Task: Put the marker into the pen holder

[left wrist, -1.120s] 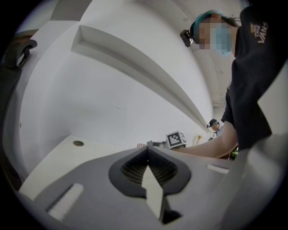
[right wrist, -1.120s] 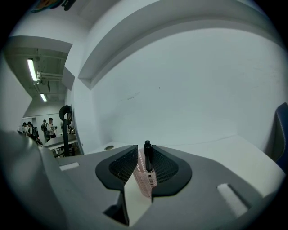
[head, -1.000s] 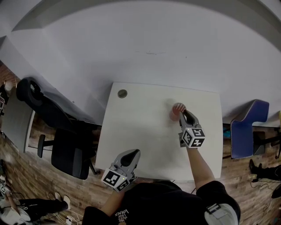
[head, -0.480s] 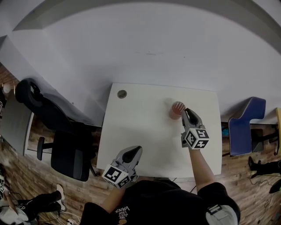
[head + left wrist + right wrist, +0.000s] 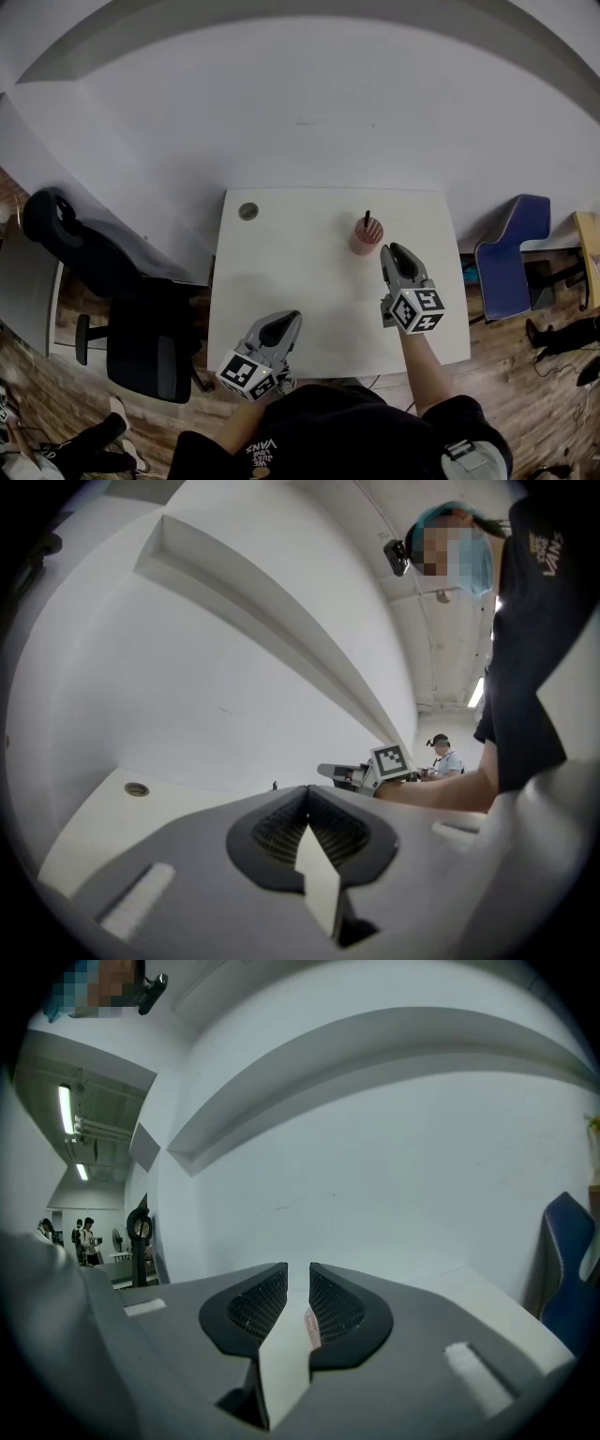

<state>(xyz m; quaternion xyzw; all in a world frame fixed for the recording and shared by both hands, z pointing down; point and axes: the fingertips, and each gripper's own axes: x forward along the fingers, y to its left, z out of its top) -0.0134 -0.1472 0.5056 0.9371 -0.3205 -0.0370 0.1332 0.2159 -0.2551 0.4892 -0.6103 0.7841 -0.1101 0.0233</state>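
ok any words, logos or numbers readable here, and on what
"VANS": on the person's black shirt, seen sideways.
Smaller print beside it: too small to read.
Marker cubes: square patterns only, no letters.
Pen holder: no readable print.

A white bench (image 5: 309, 281) with a round cable hole (image 5: 247, 212) near its far left corner stands against a plain white wall (image 5: 309, 112). A black office chair (image 5: 141, 319) sits to its left and a blue chair (image 5: 506, 258) to its right, both on a wood-plank floor (image 5: 42, 366). In the right gripper view, strip lights (image 5: 65, 1108) glow on a ceiling.
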